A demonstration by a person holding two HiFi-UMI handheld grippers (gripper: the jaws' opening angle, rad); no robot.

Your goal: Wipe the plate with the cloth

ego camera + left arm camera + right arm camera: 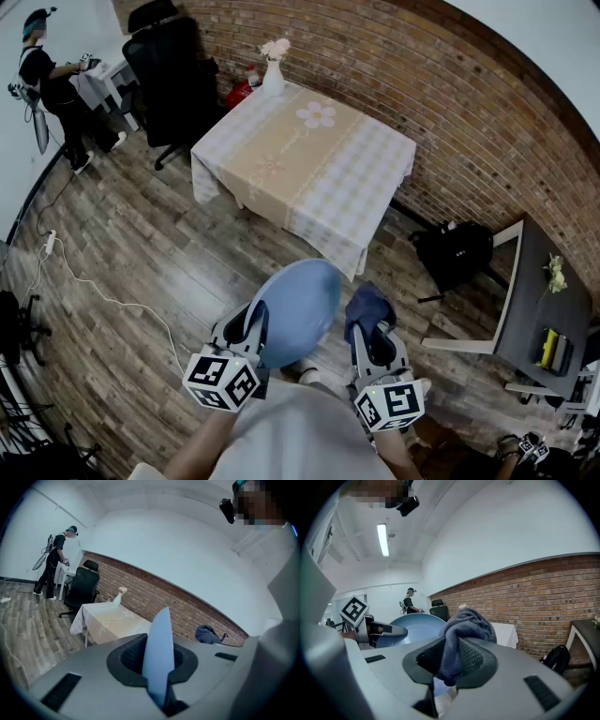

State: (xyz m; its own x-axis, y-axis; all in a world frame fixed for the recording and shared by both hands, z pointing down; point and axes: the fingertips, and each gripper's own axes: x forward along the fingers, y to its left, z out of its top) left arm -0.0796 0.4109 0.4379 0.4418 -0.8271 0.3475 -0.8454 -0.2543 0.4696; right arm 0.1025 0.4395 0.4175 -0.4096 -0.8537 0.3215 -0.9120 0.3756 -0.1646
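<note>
Looking down in the head view, the left gripper (251,326) is clamped on the near left rim of a pale blue plate (298,302), held up over the wooden floor (141,272) on the near side of the counter (281,178). The right gripper (373,330) is closed on a dark blue cloth (366,305), which sits just beside the plate's right edge; whether the two touch cannot be told. The counter's checked tablecloth has a daisy print (316,114) and a faint line of script too small to read. A white vase (273,75) with flowers stands at its far corner. A black office chair (164,56) and a person (45,84) are at the far left, and a black backpack (455,251) lies to the right by the brick wall (450,103).

From the left gripper view, the plate (158,653) stands edge-on between the jaws, which press against both its faces. Beyond it are the counter (105,620), the vase (117,598), the chair (82,587) and the person (56,559), with the cloth (208,633) at the right.

From the right gripper view, the jaws pinch a bunched fold of the cloth (466,630), which bulges out above them. The plate (410,627) shows to the left behind it, with the left gripper (389,630) on its rim. That gripper's square marker (354,611) bears a black-and-white pattern and no words.
</note>
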